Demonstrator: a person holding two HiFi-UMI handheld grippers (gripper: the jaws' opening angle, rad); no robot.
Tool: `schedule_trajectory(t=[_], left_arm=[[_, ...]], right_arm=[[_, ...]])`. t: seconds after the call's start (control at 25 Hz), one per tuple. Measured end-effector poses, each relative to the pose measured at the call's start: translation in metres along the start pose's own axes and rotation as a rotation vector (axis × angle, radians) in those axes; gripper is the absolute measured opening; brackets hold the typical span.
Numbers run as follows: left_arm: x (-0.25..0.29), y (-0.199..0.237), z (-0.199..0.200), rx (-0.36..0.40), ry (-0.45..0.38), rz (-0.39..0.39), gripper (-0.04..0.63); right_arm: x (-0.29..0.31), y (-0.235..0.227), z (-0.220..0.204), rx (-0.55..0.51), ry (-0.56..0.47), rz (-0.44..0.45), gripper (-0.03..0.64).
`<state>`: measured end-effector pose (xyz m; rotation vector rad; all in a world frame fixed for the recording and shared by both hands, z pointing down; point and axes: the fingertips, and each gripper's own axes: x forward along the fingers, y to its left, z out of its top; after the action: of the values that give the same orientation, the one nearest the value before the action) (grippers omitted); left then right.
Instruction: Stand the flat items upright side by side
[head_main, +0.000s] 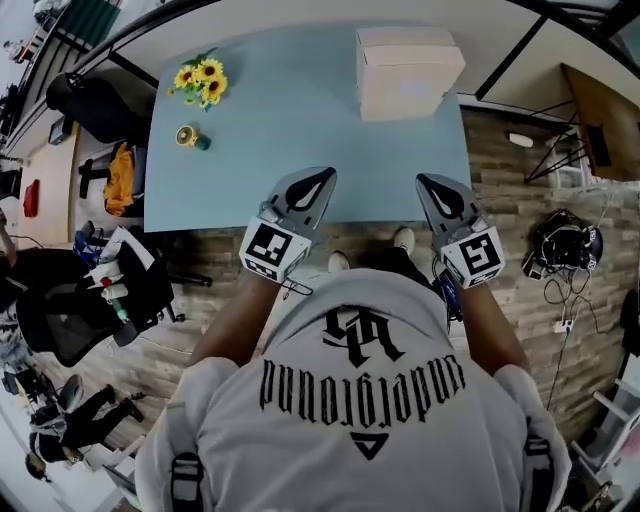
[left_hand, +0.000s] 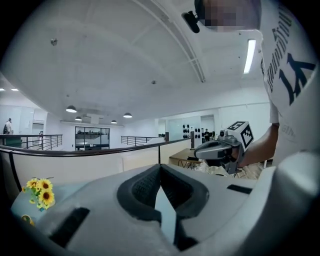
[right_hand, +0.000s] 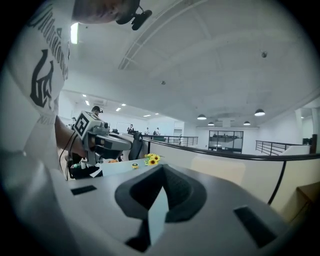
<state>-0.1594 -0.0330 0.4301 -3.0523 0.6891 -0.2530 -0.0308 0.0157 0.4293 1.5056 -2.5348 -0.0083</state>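
A pale beige box-like block (head_main: 408, 68) rests at the far right of the light-blue table (head_main: 300, 140); I cannot tell whether it is one box or a stack of flat items. My left gripper (head_main: 322, 176) hovers over the table's near edge, shut and empty. My right gripper (head_main: 428, 181) hovers beside it to the right, also shut and empty. In the left gripper view the jaws (left_hand: 160, 168) meet with nothing between them, and the right gripper (left_hand: 200, 150) shows beyond. In the right gripper view the jaws (right_hand: 162, 168) are closed on nothing.
A bunch of sunflowers (head_main: 200, 82) and a small yellow-green object (head_main: 190, 137) sit at the table's far left. Black office chairs (head_main: 70, 300) stand on the wooden floor to the left. A black headset with cables (head_main: 565, 245) lies on the floor to the right.
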Motion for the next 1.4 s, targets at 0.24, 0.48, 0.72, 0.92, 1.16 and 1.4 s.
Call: schedule_trajectory(t=[0.24,0.48,0.72,0.92,1.16,1.4], left_arm=[[-0.033,-0.009,0.004,-0.011,-0.026,-0.032,0.000],[-0.043,-0.033,0.019,-0.024,-0.069,-0.007,-0.001],[-0.043,-0.072,0.028,-0.031,-0.082,0.051,-0.001],[-0.036,-0.114,0.032,-0.036,-0.083,0.090,0.000],[-0.037,-0.158,0.034,-0.043,-0.093,0.113,0.000],[-0.042,-0.188,0.034,-0.044,-0.093,0.117,0.000]], right_arm=[[-0.019,0.033,0.010,0.003,-0.006,-0.034,0.005],[-0.044,0.039,0.015,-0.006,-0.012,-0.012,0.005],[-0.089,0.035,0.014,-0.010,-0.030,0.020,0.005],[-0.137,0.023,0.002,0.007,-0.034,0.030,0.005],[-0.182,0.026,-0.009,-0.003,-0.034,0.043,0.005],[-0.209,0.034,-0.011,0.005,-0.047,0.046,0.005]])
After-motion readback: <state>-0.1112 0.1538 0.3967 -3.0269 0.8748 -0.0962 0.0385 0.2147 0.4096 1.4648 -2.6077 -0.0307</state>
